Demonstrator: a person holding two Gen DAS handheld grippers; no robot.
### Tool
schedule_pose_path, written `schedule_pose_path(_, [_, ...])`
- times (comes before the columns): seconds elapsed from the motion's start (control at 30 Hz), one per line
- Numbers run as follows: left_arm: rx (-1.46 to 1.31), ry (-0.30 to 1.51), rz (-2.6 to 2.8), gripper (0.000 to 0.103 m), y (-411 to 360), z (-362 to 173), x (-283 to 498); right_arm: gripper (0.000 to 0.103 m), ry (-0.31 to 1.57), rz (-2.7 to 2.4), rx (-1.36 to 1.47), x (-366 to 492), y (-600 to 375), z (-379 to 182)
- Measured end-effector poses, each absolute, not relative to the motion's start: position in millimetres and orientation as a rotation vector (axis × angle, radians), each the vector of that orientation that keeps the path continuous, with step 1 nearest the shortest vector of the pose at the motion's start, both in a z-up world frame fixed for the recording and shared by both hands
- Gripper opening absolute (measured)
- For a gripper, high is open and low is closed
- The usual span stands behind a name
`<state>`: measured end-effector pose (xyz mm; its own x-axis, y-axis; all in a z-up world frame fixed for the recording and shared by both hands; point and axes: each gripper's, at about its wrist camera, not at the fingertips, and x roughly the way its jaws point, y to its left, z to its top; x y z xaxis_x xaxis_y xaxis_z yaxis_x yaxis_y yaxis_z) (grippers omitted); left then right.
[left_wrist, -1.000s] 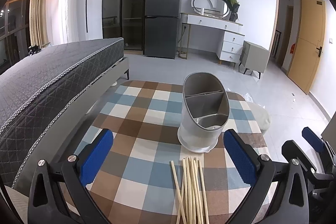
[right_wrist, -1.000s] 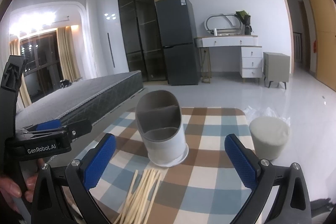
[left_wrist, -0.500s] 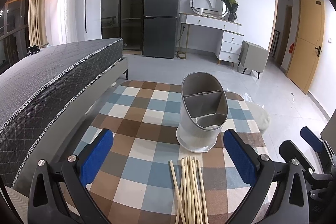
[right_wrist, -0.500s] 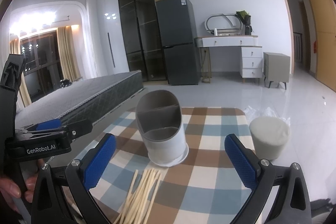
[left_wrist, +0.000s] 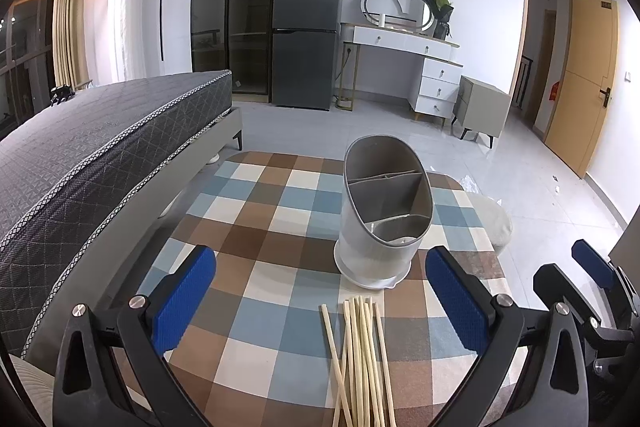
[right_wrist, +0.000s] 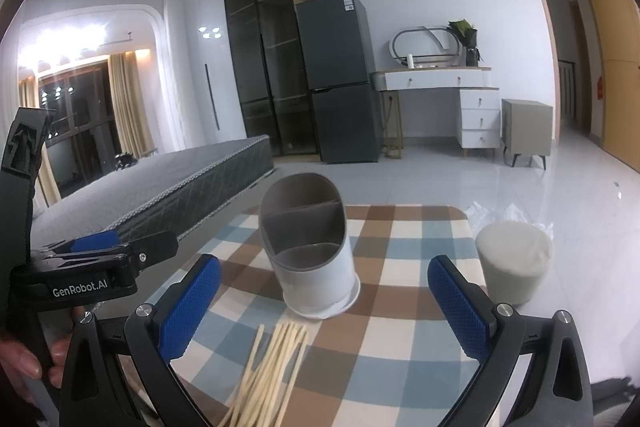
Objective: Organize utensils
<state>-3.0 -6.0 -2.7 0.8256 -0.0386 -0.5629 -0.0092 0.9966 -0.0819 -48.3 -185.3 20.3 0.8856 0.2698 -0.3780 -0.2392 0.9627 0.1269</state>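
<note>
A grey and white utensil holder (left_wrist: 382, 223) (right_wrist: 310, 247) with divided compartments stands upright on the checked tablecloth (left_wrist: 256, 239) (right_wrist: 404, 267). Nothing shows in its compartments. Just in front of it lies a bundle of several pale wooden chopsticks (left_wrist: 362, 359) (right_wrist: 272, 367). My left gripper (left_wrist: 320, 295) hangs open above the near part of the table, the chopsticks lying between and below its blue pads. My right gripper (right_wrist: 324, 303) is open too, at the same height, with the chopsticks below it. Each gripper shows at the edge of the other's view.
A grey bed (left_wrist: 80, 163) runs along the table's left side. A pale round stool (right_wrist: 514, 267) stands on the floor off the table's right edge. Far back are a dark fridge (left_wrist: 306, 39), a white dresser (left_wrist: 416, 67) and a door (left_wrist: 580, 95). A hand (right_wrist: 24, 359) holds the left gripper.
In the left wrist view the holder and chopsticks sit slightly higher and farther away, so that gripper drew back a little. The right view is almost unchanged.
</note>
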Motion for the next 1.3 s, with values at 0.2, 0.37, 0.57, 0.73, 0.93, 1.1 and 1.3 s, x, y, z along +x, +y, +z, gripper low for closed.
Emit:
schedule_pose_path(0.2, [-0.082, 0.603, -0.015, 0.102, -6, -3, -3, 0.103, 0.404, 0.265, 0.085, -48, -185, 21])
schedule_pose_path(0.37, [-0.093, 0.62, -0.019, 0.102, -5, -7, 0, 0.103, 0.403, 0.263, 0.082, -45, -185, 22])
schedule_pose_path(0.57, [-0.15, 0.715, -0.058, 0.102, 3, -19, 15, 0.103, 0.432, 0.273, 0.101, -37, -186, 19])
schedule_pose_path(0.73, [-0.228, 0.85, -0.061, 0.102, 14, -43, 37, 0.103, 0.453, 0.28, 0.114, -31, -187, 15])
schedule_pose_path(0.93, [-0.302, 1.075, 0.018, 0.102, 27, -94, 67, 0.103, 0.519, 0.313, 0.196, -14, -197, 7])
schedule_pose_path(1.1, [-0.245, 1.213, 0.041, 0.094, 13, -125, 80, 0.1, 0.604, 0.311, 0.246, 4, -207, -7])
schedule_pose_path(1.3, [-0.183, 1.28, 0.073, 0.081, -2, -138, 85, 0.085, 0.765, 0.353, 0.332, 20, -219, -31])
